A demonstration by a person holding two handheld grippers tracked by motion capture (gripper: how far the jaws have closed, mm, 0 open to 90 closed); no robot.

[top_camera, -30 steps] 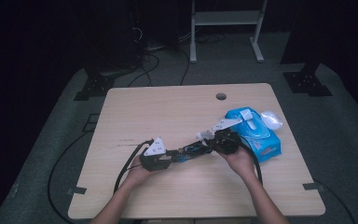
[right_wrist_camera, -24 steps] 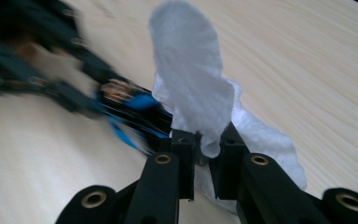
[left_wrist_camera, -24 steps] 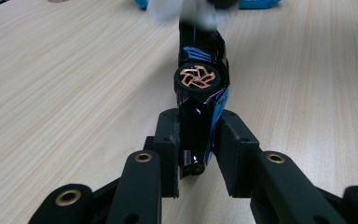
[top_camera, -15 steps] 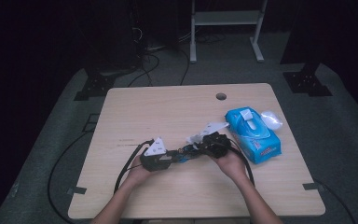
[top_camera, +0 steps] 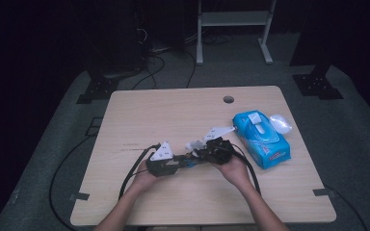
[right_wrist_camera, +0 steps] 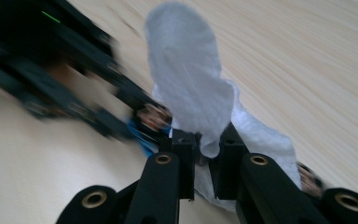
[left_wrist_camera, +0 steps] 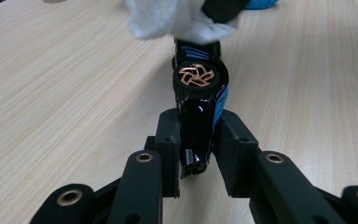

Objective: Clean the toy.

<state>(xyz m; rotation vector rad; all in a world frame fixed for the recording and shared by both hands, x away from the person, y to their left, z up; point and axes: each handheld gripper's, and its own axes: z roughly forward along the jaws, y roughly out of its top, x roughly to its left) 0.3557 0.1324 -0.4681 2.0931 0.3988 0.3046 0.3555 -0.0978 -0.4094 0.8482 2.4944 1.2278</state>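
My left gripper (left_wrist_camera: 196,135) is shut on a small black and blue toy car (left_wrist_camera: 196,93) with a copper-coloured wheel, held just over the wooden table (top_camera: 173,110). My right gripper (right_wrist_camera: 204,149) is shut on a white wipe (right_wrist_camera: 191,88) and presses it on the far end of the car (right_wrist_camera: 151,119). In the left gripper view the wipe (left_wrist_camera: 168,18) covers the car's far end. From above, the left gripper (top_camera: 185,158) and right gripper (top_camera: 198,150) meet tip to tip at the table's middle front.
A blue pack of wipes (top_camera: 260,139) lies to the right of the grippers, with a white crumpled wipe (top_camera: 280,123) by its far end. A cable hole (top_camera: 228,99) sits near the table's back edge. Cables trail off the left front.
My right gripper has moved left, away from the blue pack, bringing the wipe onto the car. The left gripper has stayed in place.
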